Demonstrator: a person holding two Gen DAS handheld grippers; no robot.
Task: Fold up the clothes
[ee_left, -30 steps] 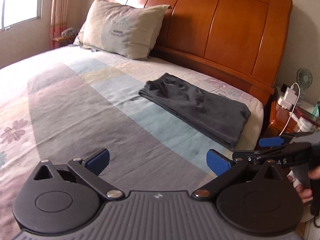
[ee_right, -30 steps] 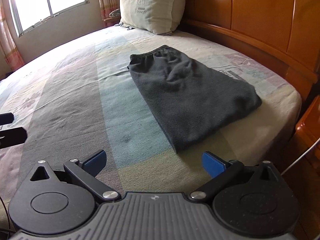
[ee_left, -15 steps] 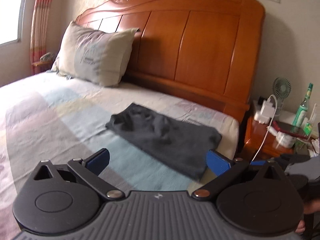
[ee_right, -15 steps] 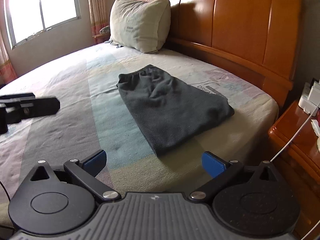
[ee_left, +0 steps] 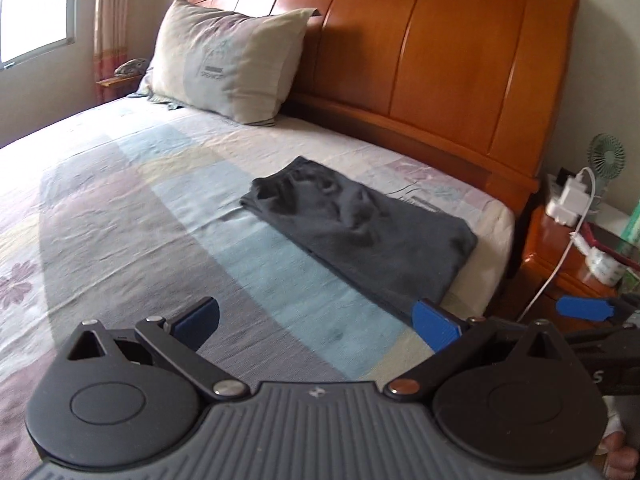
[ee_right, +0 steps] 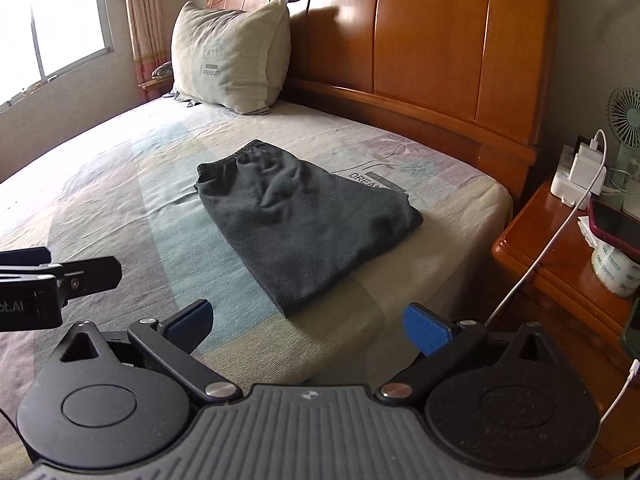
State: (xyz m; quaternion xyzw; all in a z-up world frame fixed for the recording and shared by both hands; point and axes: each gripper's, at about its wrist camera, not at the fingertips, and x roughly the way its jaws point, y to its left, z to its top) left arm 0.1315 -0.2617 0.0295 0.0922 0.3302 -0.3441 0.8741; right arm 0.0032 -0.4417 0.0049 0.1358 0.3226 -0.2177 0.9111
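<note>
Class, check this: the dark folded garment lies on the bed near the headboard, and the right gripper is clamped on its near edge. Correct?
Not quite. The right gripper is open and clear of the dark folded garment, as the right wrist view shows. The garment does lie on the bed near the headboard.

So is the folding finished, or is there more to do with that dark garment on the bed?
The dark garment looks done: a compact folded rectangle lying flat on the bed. Nothing is in hand; the left gripper and right gripper are both open and empty. No other clothes show.

the pillow reads "dreamcity", the bedsheet shows "drea", and the left gripper shows "ot.ai".
</note>
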